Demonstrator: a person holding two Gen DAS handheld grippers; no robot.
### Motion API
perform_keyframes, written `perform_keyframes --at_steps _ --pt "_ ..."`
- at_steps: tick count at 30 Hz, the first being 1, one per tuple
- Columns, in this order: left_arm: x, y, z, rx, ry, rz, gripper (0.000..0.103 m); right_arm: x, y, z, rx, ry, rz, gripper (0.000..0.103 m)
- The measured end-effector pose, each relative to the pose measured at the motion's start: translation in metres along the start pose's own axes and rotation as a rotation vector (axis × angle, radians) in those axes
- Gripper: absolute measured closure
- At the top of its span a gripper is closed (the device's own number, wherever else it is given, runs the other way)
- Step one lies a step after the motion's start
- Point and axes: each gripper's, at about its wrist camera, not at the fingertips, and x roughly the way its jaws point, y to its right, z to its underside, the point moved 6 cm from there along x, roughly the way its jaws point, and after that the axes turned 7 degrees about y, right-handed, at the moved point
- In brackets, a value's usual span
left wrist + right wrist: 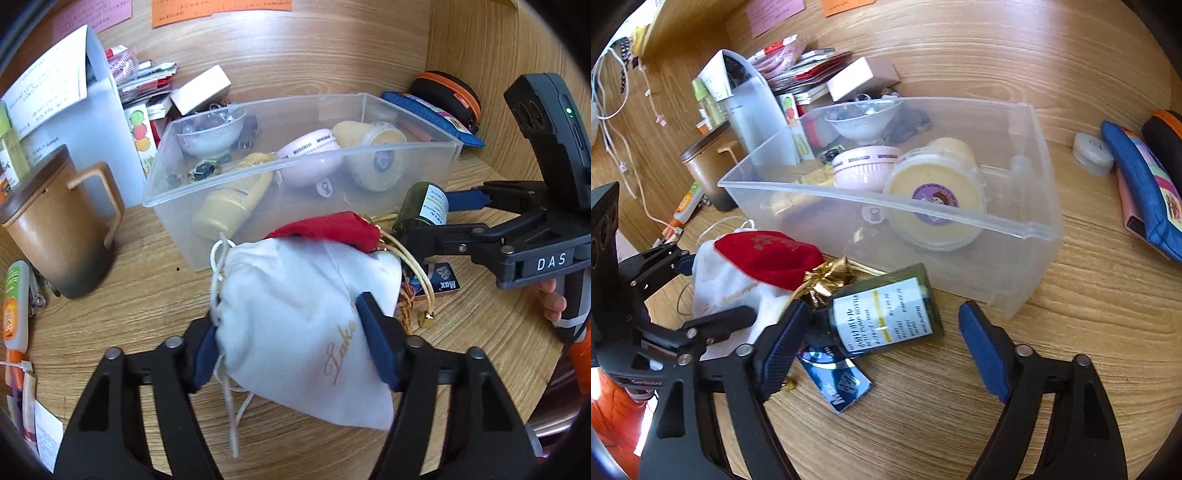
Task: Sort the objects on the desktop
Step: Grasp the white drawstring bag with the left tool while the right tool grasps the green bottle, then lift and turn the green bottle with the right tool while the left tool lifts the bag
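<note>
Left gripper (291, 339) pinches a white pouch (306, 332), half-hiding the red pouch (332, 227); right gripper (882, 332) spreads around the green bottle (886, 317), whose label only the right wrist view shows fully.

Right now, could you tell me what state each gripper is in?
Left gripper: shut on the white pouch.
Right gripper: open around the green bottle, not gripping.

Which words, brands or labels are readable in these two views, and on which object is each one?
"DAS": on the right gripper body.
"Max": on the blue packet on the desk.
"Luke", gold script, rest hidden: on the white pouch held in the left gripper.
Green bottle label: too small to read.
Pink jar rim, wall notes: blurred.
</note>
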Motion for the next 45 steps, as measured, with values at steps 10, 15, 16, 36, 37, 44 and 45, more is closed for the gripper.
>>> perform_keyframes --at_steps 10,15,16,36,37,44,45 --pt "-0.012 -0.004 -0.002 -0.05 0.032 -0.008 0.066 -0.012 -0.004 -0.002 -0.055 0.021 0.074 0.049" --pt "-0.021 -0.003 -0.002 -0.059 0.046 -0.015 0.07 -0.029 -0.007 -0.006 -0.074 0.062 0.104 0.049" --pt "-0.024 -0.003 -0.002 -0.058 0.052 -0.016 0.071 -0.033 -0.008 -0.007 -0.083 0.071 0.113 0.049" --pt "-0.093 -0.022 -0.024 -0.078 0.188 -0.076 0.074 -0.094 -0.031 -0.023 -0.124 0.209 0.156 0.049" --pt "-0.097 -0.023 -0.027 -0.083 0.197 -0.08 0.074 -0.096 -0.032 -0.024 -0.126 0.215 0.157 0.049" --pt "-0.122 -0.028 -0.046 -0.093 0.258 -0.086 0.074 -0.114 -0.035 -0.032 -0.136 0.256 0.167 0.049" --pt "-0.124 -0.027 -0.048 -0.094 0.263 -0.085 0.074 -0.116 -0.035 -0.033 -0.137 0.261 0.167 0.049"
